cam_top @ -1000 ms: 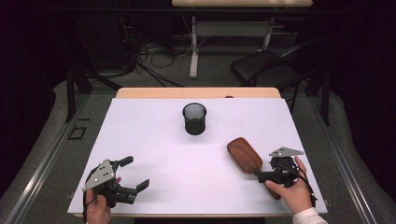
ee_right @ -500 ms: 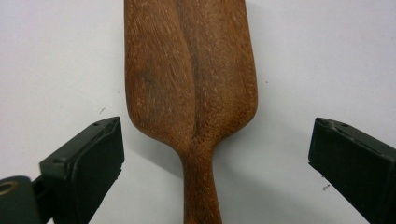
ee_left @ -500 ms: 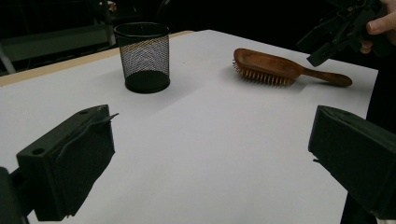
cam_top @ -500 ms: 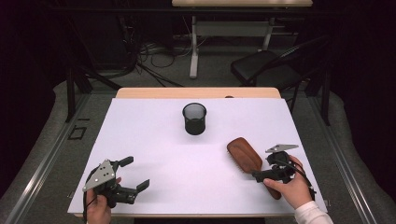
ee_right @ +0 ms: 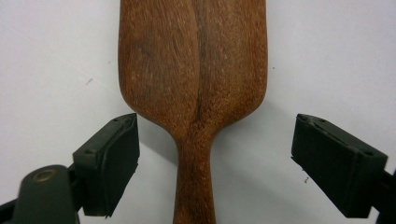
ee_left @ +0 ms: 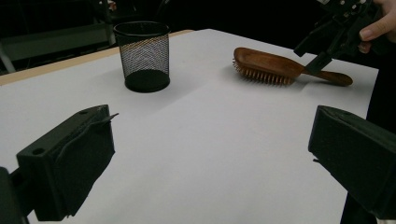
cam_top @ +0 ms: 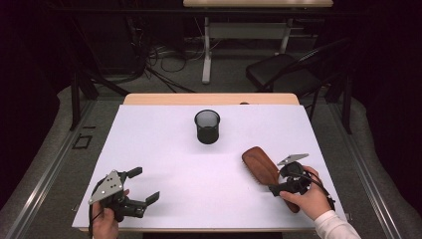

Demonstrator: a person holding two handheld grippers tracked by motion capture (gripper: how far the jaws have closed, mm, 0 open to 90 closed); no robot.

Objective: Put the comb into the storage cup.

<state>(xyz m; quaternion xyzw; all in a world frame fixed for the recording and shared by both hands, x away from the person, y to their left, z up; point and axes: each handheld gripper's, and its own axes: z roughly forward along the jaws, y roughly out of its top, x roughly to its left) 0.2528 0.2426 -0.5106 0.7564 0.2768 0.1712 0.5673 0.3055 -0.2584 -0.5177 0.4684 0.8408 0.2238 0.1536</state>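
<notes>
Jaws of right gripper (ee_right: 215, 158) apart, just closing in, straddling wooden hairbrush (ee_right: 194, 79) handle untouched; left gripper (cam_top: 140, 185) jaws apart, 7 o'clock on tabletop (cam_top: 169, 149).

Bare white table (cam_top: 199, 189) lies open between the two grippers and around the hairbrush (cam_top: 260, 166). Only the mesh cup (cam_top: 207, 126) stands upright, well apart toward the far edge.

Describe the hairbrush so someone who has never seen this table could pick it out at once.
On the white table, look to the near right corner, in front of the right gripper. The hairbrush lies there bristles down, its handle running between that gripper's open jaws. It is the brown wooden thing with a paddle head, unlike the round black mesh cup standing farther back at the middle.
</notes>
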